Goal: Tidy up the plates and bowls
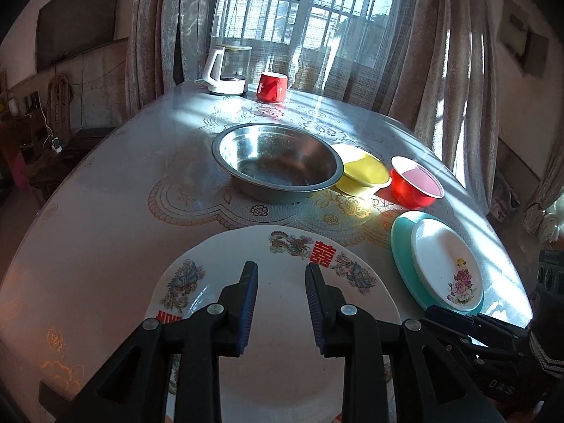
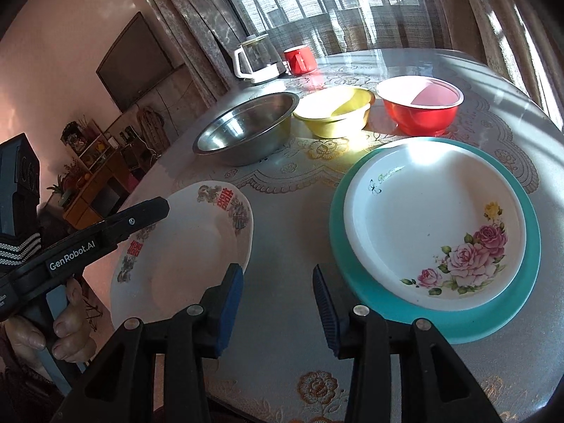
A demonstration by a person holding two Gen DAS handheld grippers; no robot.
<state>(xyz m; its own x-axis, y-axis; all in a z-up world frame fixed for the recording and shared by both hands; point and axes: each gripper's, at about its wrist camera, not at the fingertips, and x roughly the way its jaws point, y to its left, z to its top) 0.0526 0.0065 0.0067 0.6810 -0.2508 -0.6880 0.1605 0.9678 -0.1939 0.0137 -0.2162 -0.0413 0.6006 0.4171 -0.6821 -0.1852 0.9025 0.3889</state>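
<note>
The left gripper (image 1: pixel 281 275) is held spread over the dragon plate (image 1: pixel 282 317) at lower centre, probably lined up for stacking. The right gripper (image 2: pixel 278 282) is kept spread and empty too, between that plate and the rose plate (image 2: pixel 433 225) nested on the teal plate (image 2: pixel 528 211) at right.

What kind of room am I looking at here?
Probably a home living or dining room: a table with bowls and plates, a wall television, and a curtained window.

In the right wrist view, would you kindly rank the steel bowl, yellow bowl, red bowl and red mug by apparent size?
1. steel bowl
2. red bowl and yellow bowl: look alike, not ranked
3. red mug, smallest, though farthest from the camera, so unsure
</note>
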